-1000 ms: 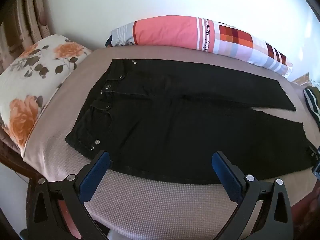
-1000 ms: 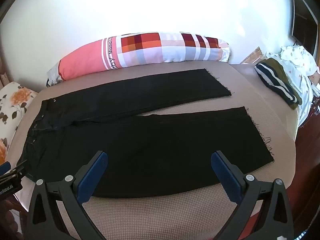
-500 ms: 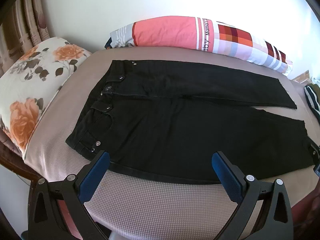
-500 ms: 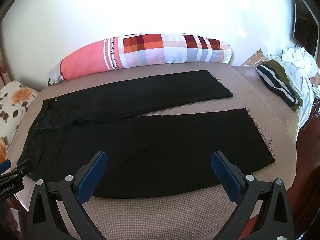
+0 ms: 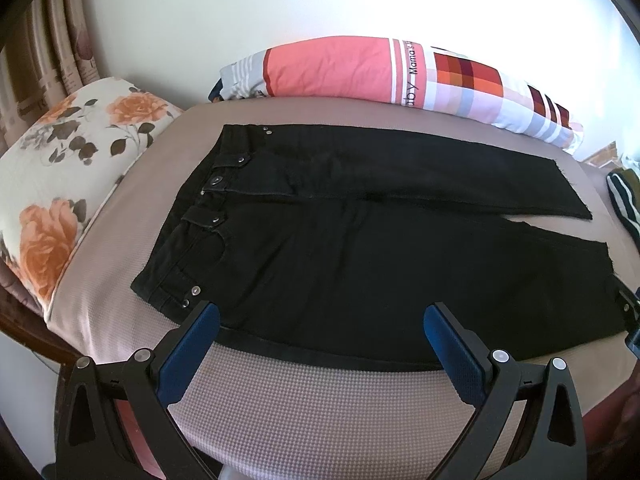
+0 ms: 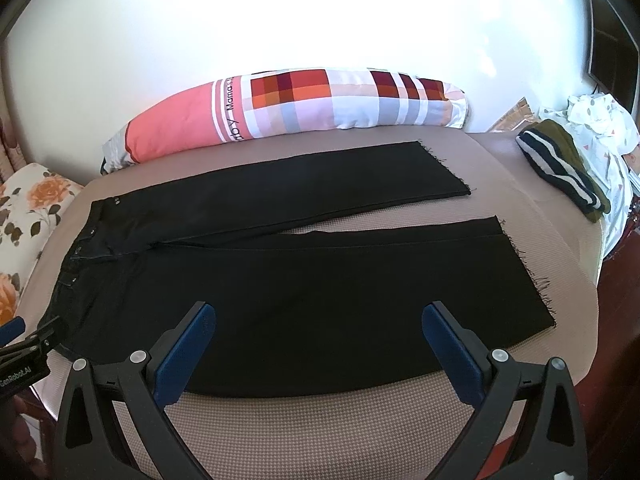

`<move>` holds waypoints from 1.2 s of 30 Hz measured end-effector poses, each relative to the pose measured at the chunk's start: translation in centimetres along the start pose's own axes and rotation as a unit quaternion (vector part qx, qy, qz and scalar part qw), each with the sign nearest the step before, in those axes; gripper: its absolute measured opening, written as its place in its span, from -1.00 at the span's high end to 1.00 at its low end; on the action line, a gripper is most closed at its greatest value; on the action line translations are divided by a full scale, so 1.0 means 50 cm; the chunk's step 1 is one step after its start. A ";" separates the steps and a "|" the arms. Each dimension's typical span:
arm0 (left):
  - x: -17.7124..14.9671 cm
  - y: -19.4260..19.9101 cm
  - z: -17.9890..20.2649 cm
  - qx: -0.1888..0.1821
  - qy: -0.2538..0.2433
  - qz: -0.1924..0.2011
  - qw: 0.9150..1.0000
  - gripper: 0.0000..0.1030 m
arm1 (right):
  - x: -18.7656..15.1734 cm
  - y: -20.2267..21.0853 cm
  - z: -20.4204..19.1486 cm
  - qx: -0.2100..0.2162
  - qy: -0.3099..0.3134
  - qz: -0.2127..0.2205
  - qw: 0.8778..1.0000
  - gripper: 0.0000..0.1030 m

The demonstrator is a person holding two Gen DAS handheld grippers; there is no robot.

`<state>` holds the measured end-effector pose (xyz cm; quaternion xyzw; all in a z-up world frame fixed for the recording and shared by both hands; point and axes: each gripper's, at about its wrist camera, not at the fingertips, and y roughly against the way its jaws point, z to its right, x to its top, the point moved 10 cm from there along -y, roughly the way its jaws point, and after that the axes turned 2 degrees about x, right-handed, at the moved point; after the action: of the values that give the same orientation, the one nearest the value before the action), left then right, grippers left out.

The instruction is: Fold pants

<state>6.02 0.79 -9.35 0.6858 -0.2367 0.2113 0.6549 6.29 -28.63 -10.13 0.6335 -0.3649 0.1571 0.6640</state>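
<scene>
Black pants (image 5: pixel 360 248) lie flat on the brown bed, waistband at the left, both legs spread to the right with frayed hems. They also show in the right wrist view (image 6: pixel 320 276). My left gripper (image 5: pixel 320 320) is open and empty, hovering at the near edge of the pants by the hip. My right gripper (image 6: pixel 318 320) is open and empty, hovering over the near edge of the near leg. The left gripper's body shows at the left edge of the right wrist view (image 6: pixel 20 352).
A long pink and checked bolster (image 6: pixel 288 108) lies along the far wall. A floral pillow (image 5: pixel 60 184) sits at the left. A folded striped garment (image 6: pixel 560 168) and white cloth (image 6: pixel 600 120) lie at the bed's right end. Bare bed cover (image 5: pixel 320 408) runs along the near edge.
Both grippers have drawn back and up slightly, so the pants sit a little further off. The pants have not moved. Both grippers stay open.
</scene>
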 end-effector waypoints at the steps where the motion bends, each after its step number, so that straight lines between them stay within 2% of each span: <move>1: -0.001 0.001 0.000 -0.001 -0.001 0.001 1.000 -0.97 | -0.001 0.000 0.000 0.001 0.001 0.000 1.000 -1.00; 36: 0.000 -0.009 0.010 -0.009 -0.008 0.009 1.000 -0.97 | -0.006 -0.005 -0.006 0.002 0.001 0.004 1.000 -1.00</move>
<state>6.29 0.29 -9.75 0.6791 -0.2502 0.2099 0.6574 6.33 -28.30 -10.52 0.6331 -0.3667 0.1615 0.6623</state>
